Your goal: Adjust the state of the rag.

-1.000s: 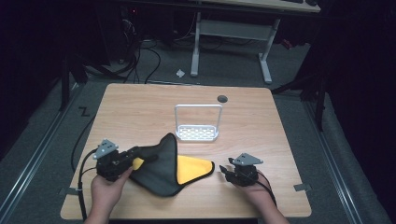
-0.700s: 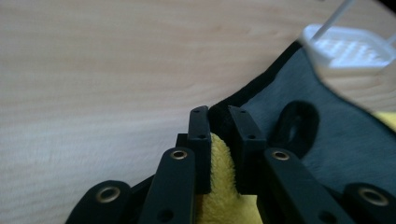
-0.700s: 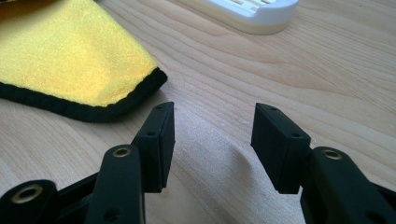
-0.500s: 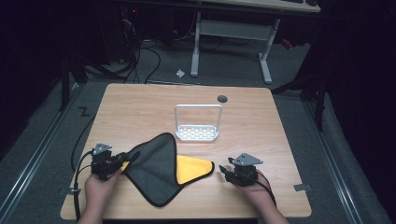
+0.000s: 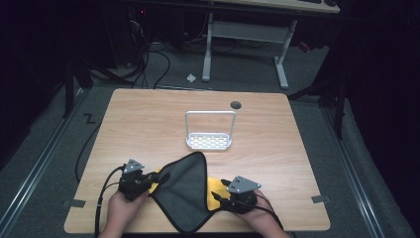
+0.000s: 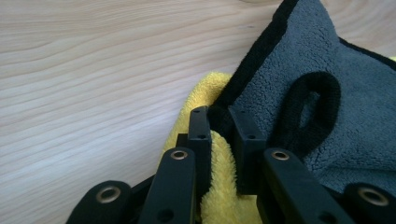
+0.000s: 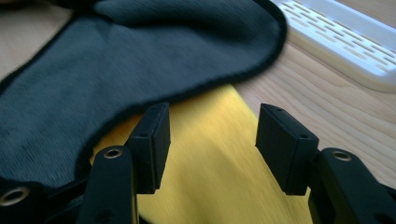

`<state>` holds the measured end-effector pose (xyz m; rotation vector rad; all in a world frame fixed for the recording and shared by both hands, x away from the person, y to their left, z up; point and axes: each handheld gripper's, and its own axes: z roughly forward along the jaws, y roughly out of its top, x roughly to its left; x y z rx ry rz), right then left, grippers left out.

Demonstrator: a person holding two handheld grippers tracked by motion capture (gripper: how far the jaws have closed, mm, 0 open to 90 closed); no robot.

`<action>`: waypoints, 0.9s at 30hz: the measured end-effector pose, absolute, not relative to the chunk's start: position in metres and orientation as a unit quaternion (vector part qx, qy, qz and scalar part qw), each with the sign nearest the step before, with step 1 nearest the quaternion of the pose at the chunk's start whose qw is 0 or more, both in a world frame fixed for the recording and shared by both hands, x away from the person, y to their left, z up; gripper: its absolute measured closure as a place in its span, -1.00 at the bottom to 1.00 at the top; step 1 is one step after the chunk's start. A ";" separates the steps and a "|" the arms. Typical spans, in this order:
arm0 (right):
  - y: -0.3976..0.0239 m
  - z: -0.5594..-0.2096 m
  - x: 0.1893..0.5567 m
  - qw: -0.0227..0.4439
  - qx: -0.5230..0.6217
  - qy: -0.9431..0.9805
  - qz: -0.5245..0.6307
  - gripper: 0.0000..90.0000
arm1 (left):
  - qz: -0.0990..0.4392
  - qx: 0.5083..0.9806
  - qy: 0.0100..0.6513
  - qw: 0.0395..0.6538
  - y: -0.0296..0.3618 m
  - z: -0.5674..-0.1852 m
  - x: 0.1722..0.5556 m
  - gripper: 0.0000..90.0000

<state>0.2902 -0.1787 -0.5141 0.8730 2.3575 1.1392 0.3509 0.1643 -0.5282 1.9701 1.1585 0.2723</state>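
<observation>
Two grippers flank a grey-and-yellow microfibre cloth (image 5: 185, 191) lying at the table's (image 5: 148, 124) near edge. The left gripper (image 6: 219, 123) has its jaws nearly closed, pinching the cloth's left corner; the right gripper (image 7: 210, 135) hovers with jaws wide apart and empty over the yellow side, directly ahead of it, nearer that free edge

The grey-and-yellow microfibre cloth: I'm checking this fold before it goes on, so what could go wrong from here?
1. The left tongs pinch only a corner of the grey-and-yellow microfibre cloth; it may slip out.
2. The right tongs stand open over the yellow side, so that end could drag.
3. The white slotted rack lies just beyond the cloth's tip and might snag it.
</observation>
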 end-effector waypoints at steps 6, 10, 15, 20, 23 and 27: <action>-0.173 -0.516 0.285 0.193 0.301 0.848 0.392 0.00 | 0.110 0.767 0.473 0.419 0.168 -0.526 0.353 0.64; -0.178 -0.520 0.288 0.194 0.313 0.849 0.378 0.03 | 0.126 0.757 0.482 0.423 0.176 -0.524 0.353 0.66; -0.187 -0.528 0.297 0.176 0.337 0.856 0.350 0.45 | 0.141 0.740 0.502 0.425 0.188 -0.525 0.358 0.65; -0.187 -0.521 0.294 0.209 0.324 0.856 0.344 1.00 | 0.149 0.735 0.502 0.431 0.189 -0.521 0.356 0.53; -0.199 -0.507 0.299 0.242 0.337 0.832 0.368 1.00 | 0.152 0.730 0.501 0.439 0.191 -0.519 0.356 0.51; -0.211 -0.507 0.305 0.228 0.356 0.828 0.368 0.85 | 0.146 0.732 0.505 0.433 0.192 -0.522 0.357 0.51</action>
